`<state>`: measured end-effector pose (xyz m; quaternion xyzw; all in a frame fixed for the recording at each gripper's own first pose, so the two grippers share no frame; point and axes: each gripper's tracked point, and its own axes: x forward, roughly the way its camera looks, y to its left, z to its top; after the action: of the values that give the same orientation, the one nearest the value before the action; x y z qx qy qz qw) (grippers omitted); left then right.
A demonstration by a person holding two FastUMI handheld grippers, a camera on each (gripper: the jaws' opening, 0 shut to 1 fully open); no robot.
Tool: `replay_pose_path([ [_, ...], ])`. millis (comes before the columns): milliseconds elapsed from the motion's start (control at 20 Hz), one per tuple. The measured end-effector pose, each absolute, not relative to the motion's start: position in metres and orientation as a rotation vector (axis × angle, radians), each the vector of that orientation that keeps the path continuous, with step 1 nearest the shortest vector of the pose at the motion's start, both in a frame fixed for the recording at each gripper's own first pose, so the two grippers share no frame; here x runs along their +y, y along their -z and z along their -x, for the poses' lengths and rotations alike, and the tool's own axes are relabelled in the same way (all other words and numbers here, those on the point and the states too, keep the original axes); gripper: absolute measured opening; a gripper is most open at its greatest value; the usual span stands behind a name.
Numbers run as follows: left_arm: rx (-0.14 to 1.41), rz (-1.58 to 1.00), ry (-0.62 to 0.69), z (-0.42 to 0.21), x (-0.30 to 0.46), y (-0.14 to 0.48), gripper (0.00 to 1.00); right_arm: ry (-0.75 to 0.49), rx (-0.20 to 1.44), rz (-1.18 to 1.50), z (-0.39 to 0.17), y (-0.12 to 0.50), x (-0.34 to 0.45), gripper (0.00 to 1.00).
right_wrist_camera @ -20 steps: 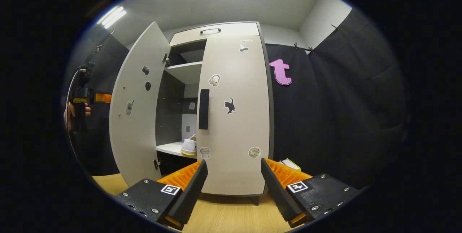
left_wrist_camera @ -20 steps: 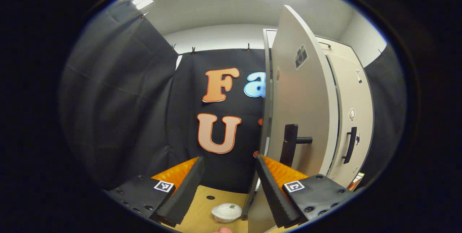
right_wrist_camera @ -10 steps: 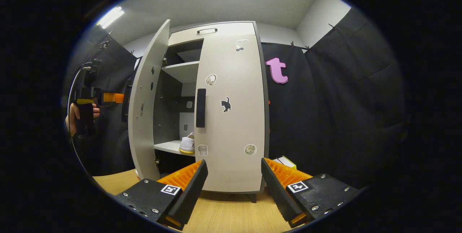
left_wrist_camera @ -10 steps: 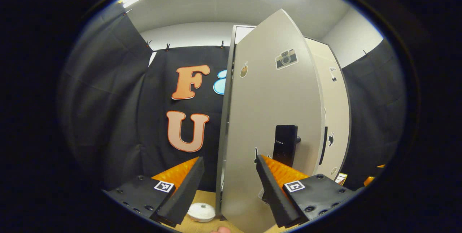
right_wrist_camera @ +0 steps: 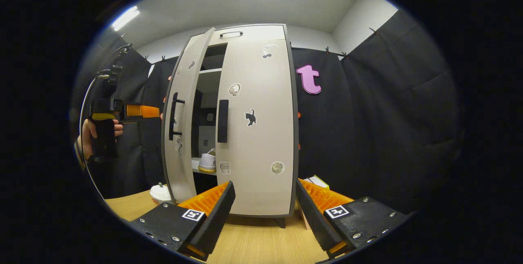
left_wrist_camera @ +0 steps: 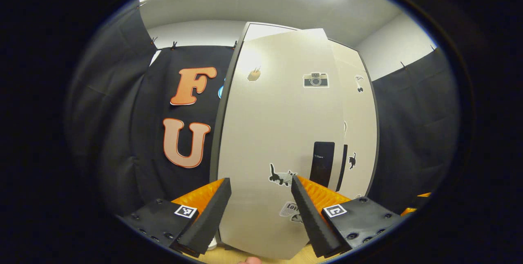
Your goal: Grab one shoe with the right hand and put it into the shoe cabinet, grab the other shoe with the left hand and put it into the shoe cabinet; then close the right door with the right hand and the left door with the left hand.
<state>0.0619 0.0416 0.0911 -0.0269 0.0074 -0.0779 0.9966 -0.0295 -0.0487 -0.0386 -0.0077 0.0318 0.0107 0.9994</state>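
Pale grey left cabinet door stands slightly ajar directly ahead of the left hand-held gripper, fingers apart, empty; right hand-held gripper likewise apart, facing the shut right door.

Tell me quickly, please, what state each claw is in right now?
Left claw: open, holding nothing, facing the left door.
Right claw: open, holding nothing, facing the shut right door.

At the frame's centre in the right gripper view, the left door leaves a narrow gap beside the closed right door.
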Motion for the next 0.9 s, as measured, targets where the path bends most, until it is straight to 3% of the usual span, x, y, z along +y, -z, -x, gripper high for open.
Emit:
replay_pose_path([
  [200, 0.051, 0.081, 0.211, -0.07, 0.014, -0.075, 0.94, -0.017, 0.069, 0.012, 0.029, 0.04, -0.051, 0.92],
  [300, 0.076, 0.062, 0.206, -0.078, 0.01, -0.065, 0.99, -0.016, 0.069, 0.013, 0.03, 0.04, -0.052, 0.92],
  [350, 0.082, 0.057, 0.209, -0.081, 0.007, -0.061, 0.94, -0.014, 0.069, 0.016, 0.029, 0.04, -0.052, 0.92],
  [900, 0.096, 0.061, 0.192, -0.128, -0.019, -0.047, 0.96, 0.022, 0.062, 0.018, 0.029, 0.039, -0.069, 0.92],
])
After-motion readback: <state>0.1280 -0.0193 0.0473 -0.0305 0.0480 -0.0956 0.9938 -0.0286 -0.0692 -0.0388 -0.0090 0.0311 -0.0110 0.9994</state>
